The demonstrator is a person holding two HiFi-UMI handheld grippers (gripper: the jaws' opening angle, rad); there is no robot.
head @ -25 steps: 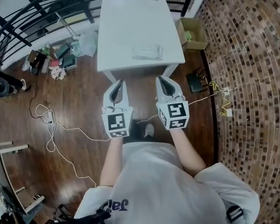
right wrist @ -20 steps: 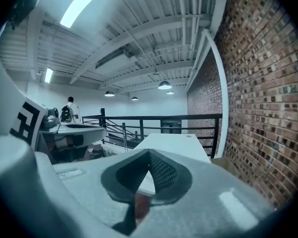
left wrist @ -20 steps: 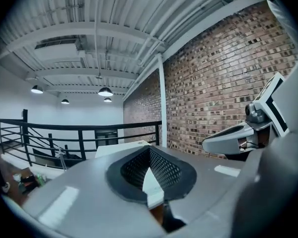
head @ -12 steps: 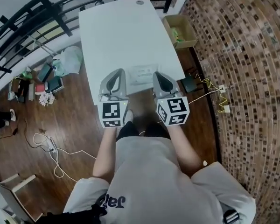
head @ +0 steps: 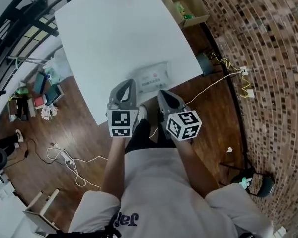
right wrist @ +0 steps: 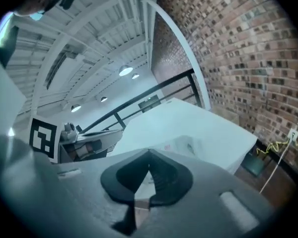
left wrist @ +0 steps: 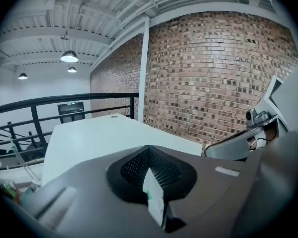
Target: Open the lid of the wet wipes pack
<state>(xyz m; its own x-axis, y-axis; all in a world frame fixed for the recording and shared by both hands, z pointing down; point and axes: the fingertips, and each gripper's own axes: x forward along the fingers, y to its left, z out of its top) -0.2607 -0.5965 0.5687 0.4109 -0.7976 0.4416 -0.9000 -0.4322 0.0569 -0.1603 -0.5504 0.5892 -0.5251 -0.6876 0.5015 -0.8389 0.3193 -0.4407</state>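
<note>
The wet wipes pack [head: 152, 77], a flat white pack with its lid down, lies near the front edge of the white table [head: 109, 29]. My left gripper [head: 129, 82] is held just left of and before the pack, with its jaws together and nothing between them. My right gripper [head: 160, 92] hovers at the table's edge just before the pack, also shut and empty. In the right gripper view the pack [right wrist: 182, 145] shows beyond the right gripper's [right wrist: 149, 153] closed tips. The left gripper view looks over the table [left wrist: 89, 138] past the left gripper's [left wrist: 149, 148] closed jaws; the pack is hidden there.
A cardboard box [head: 185, 6] stands on the floor at the table's far right. A yellow cable [head: 223, 66] runs beside the brick wall [head: 268, 43]. Bags and clutter [head: 37, 100] lie on the wooden floor at the left, under a black railing [head: 20, 19].
The person has stepped up to the table. Both grippers went from well short of the table's front edge to right before the pack, staying shut.
</note>
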